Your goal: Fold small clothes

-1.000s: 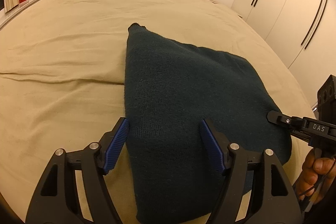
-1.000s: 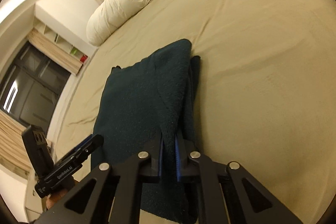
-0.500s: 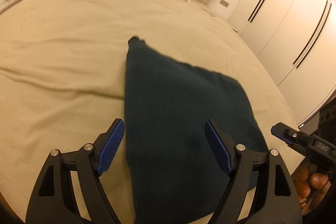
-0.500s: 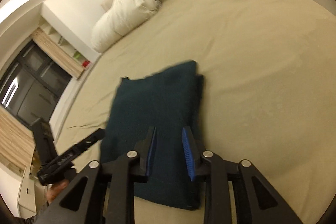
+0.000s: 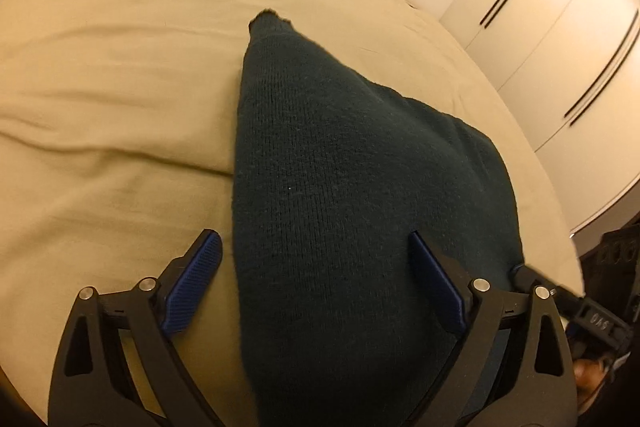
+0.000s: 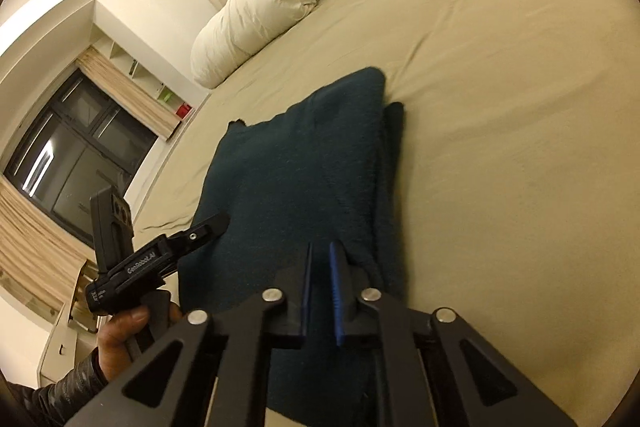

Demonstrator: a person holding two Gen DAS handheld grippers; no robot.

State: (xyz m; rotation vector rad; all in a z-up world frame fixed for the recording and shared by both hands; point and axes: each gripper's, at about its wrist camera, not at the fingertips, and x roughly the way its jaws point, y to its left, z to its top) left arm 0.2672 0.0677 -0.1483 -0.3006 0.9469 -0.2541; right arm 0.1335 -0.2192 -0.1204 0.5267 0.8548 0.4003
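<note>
A dark teal knitted garment (image 5: 360, 187) lies folded on the beige bed, also in the right wrist view (image 6: 296, 179). My left gripper (image 5: 316, 283) is open, its blue pads wide apart over the garment's near left edge, holding nothing. My right gripper (image 6: 320, 291) has its jaws nearly closed with a narrow gap, low over the garment's near right edge; whether cloth sits between the pads is unclear. The left gripper also shows in the right wrist view (image 6: 208, 227), the right one in the left wrist view (image 5: 520, 271).
The beige bed sheet (image 5: 120, 107) spreads all around, with wrinkles at the left. A white duvet roll (image 6: 252, 15) and headboard sit at the far end. White wardrobe doors (image 5: 560, 27) stand to the right. A dark window (image 6: 72, 155) is at the left.
The right gripper released the garment's raised edge, which dropped flat, opened slightly, then narrowed again low over the cloth. The left gripper stayed open and shifted closer over the near edge.
</note>
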